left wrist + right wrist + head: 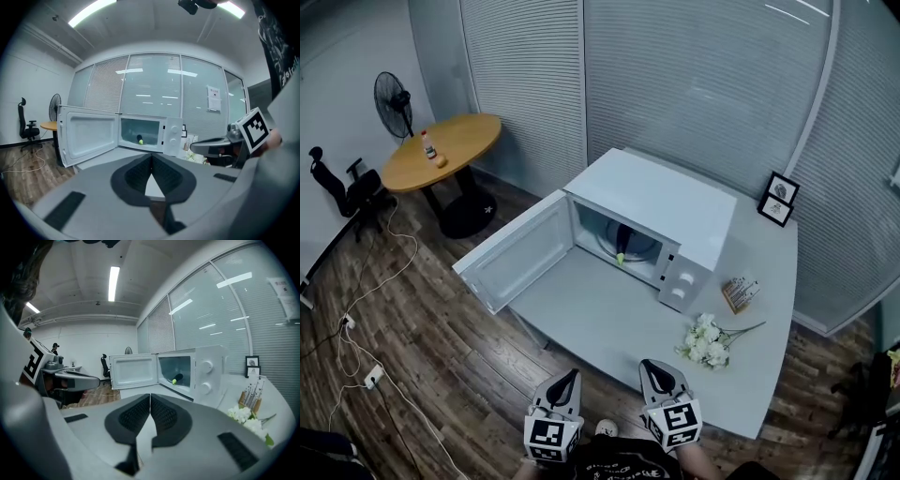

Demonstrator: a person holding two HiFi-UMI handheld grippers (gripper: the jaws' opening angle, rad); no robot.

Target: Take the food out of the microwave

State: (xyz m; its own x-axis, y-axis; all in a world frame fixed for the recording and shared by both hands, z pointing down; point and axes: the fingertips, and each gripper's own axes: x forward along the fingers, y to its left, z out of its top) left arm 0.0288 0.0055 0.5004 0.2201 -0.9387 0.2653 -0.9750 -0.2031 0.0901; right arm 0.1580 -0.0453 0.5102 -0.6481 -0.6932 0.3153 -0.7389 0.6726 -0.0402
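two grippers sit low in the head view, near the bottom edge and side by side, both pointing up the frame toward the grey table (609, 323). the left gripper (566, 379) is clenched, its dark pads meeting at the tips with nothing between them, as its own view shows (151, 161). the right gripper (655, 369) is likewise clenched and empty in its own view (150, 404).

the white microwave (670, 202) stands in the middle of the head view on the far part of the table. its door (517, 253) hangs wide open toward the left of the frame. the food (622, 247), a dark longish item with a green end, lies inside the cavity on the turntable, near the front opening. both gripper views show it there too (139, 139) (177, 378), well apart from either gripper.

right of the microwave, on the table, are a small holder of sticks (739, 292), white flowers (706, 340) and a picture frame (778, 199). in the upper left a round wooden table (464, 136) carries a bottle (427, 144), with a fan (394, 103) behind it and an office chair (342, 187) at the left edge.
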